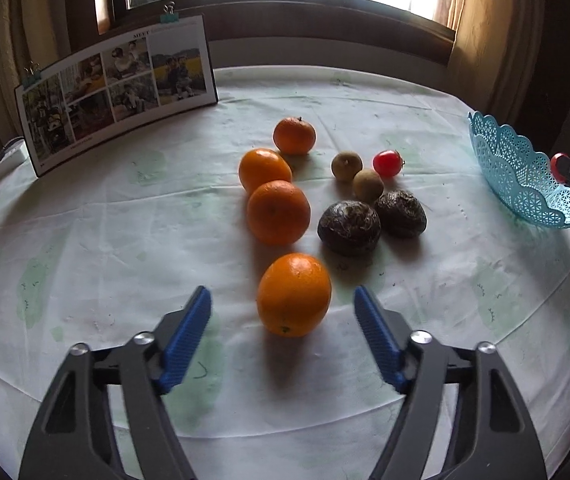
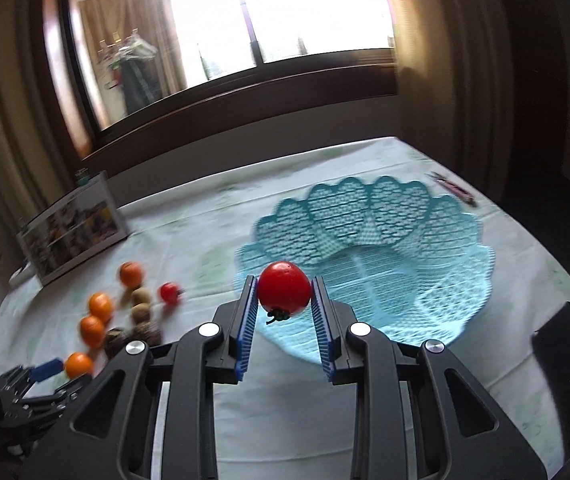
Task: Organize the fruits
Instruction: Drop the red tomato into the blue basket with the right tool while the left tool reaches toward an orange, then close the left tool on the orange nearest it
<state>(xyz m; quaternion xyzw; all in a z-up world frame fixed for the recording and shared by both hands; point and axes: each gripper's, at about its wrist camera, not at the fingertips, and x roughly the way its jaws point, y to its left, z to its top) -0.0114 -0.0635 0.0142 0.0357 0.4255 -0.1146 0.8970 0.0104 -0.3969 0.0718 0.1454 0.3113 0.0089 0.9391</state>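
Note:
My left gripper (image 1: 281, 294) stands open low over the white tablecloth, its blue pads on either side of the nearest orange (image 1: 294, 294) without touching it. Beyond it lie more oranges (image 1: 279, 212), two dark wrinkled fruits (image 1: 349, 227), two small brown fruits (image 1: 347, 166) and a red tomato (image 1: 387, 163). My right gripper (image 2: 283, 280) is shut on another red tomato (image 2: 284, 286), stem down, held over the near rim of the teal lace basket (image 2: 405, 280). The basket (image 1: 525, 176) sits at the table's right side and holds nothing.
A photo board (image 1: 117, 88) stands clipped upright at the back left, with a white power strip (image 1: 5, 156) beside it. A thin pen-like object (image 2: 453, 190) lies behind the basket. The round table's edge curves close on the right, below a window.

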